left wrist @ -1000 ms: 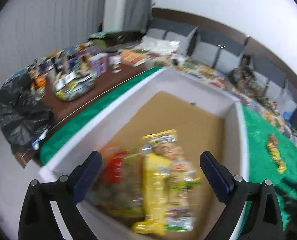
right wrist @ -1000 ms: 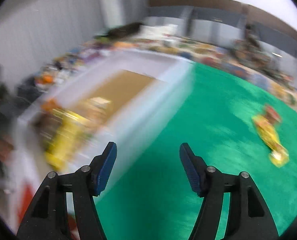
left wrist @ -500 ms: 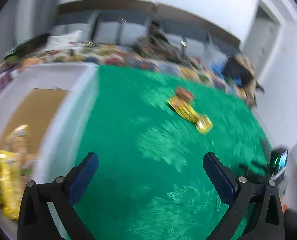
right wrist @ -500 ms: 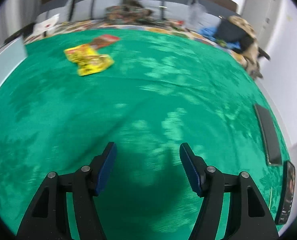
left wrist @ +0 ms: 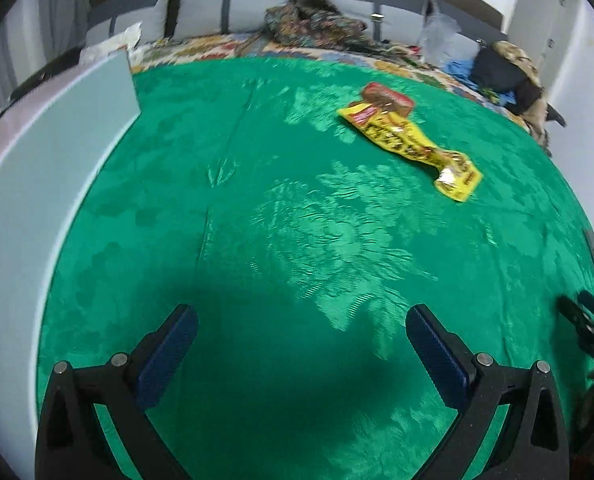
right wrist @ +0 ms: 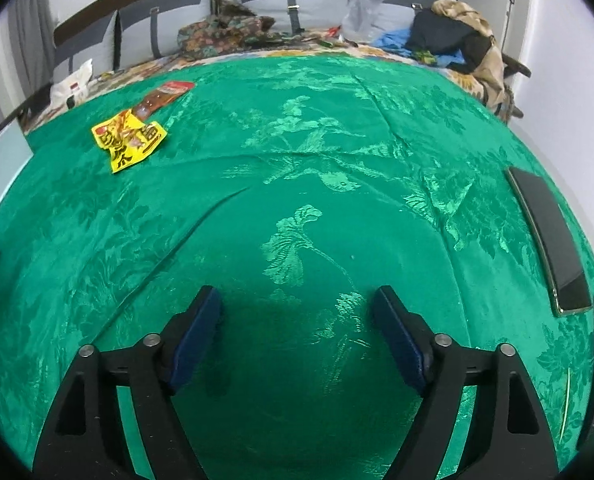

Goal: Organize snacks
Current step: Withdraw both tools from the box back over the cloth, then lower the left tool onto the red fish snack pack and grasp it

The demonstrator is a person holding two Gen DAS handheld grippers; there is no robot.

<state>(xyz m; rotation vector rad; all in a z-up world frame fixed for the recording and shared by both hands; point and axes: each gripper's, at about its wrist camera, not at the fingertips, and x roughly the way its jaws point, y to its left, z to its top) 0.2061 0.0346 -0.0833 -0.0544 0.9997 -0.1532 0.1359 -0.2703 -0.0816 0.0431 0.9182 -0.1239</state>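
A yellow snack packet (left wrist: 413,142) lies on the green cloth (left wrist: 297,220), with a red-brown packet (left wrist: 389,98) touching its far end. Both show in the right wrist view too, the yellow packet (right wrist: 127,140) and the red-brown packet (right wrist: 163,96) at the far left. My left gripper (left wrist: 301,338) is open over bare cloth, well short of the packets. My right gripper (right wrist: 297,320) hangs over bare cloth with its jaws opening and nothing between them. The white box (left wrist: 37,184) stands at the left; its inside is hidden.
Two dark phones (right wrist: 549,236) lie along the cloth's right edge. Behind the cloth a patterned sheet (right wrist: 225,32), pillows, a plastic bag (right wrist: 361,12) and piled clothes (right wrist: 453,36) line the headboard. The other gripper's tip (left wrist: 589,328) shows at the right edge.
Both grippers swung right, away from the white box with its snacks, to face the open cloth and the two packets. The right gripper's jaws stand wider than before.
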